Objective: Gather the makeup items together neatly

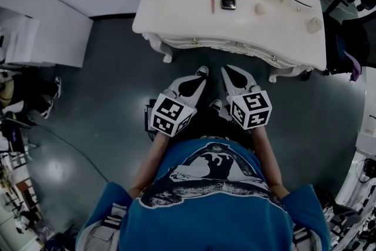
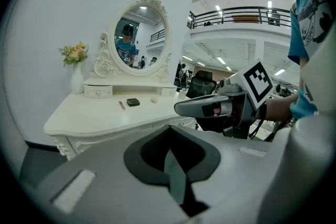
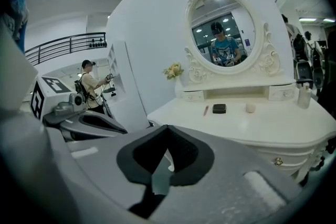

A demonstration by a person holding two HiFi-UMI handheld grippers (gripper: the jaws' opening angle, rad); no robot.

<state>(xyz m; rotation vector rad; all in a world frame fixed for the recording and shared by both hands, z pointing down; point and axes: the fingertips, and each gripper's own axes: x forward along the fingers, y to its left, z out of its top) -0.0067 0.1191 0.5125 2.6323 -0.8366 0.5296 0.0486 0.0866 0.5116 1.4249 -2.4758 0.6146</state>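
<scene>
1. A glossy dark grey floor [image 1: 106, 79] spreads below a white carved dressing table. The table's worktop [image 1: 176, 14] stands against a pale wall, with an oval mirror [image 3: 223, 34] at its back.
2. Three makeup items lie in a loose row at mid worktop, none touching another. They are a thin pink stick [image 1: 212, 3], a black square compact [image 1: 228, 3] just beside it on the right, and a small pale round item [image 1: 259, 9] further right.
3. The stick's long axis runs from the worktop's front edge toward the mirror. Which end is its tip cannot be told.
4. The left hand-held gripper [image 1: 202, 72] and the right hand-held gripper [image 1: 225, 71] hang side by side near the front edge, both pointing at the table. Each has its jaws closed together on nothing.
5. The items lie ahead of both tips, well apart from them. The stick and compact are roughly in line with the tips, and the round item is off to the right.
</scene>
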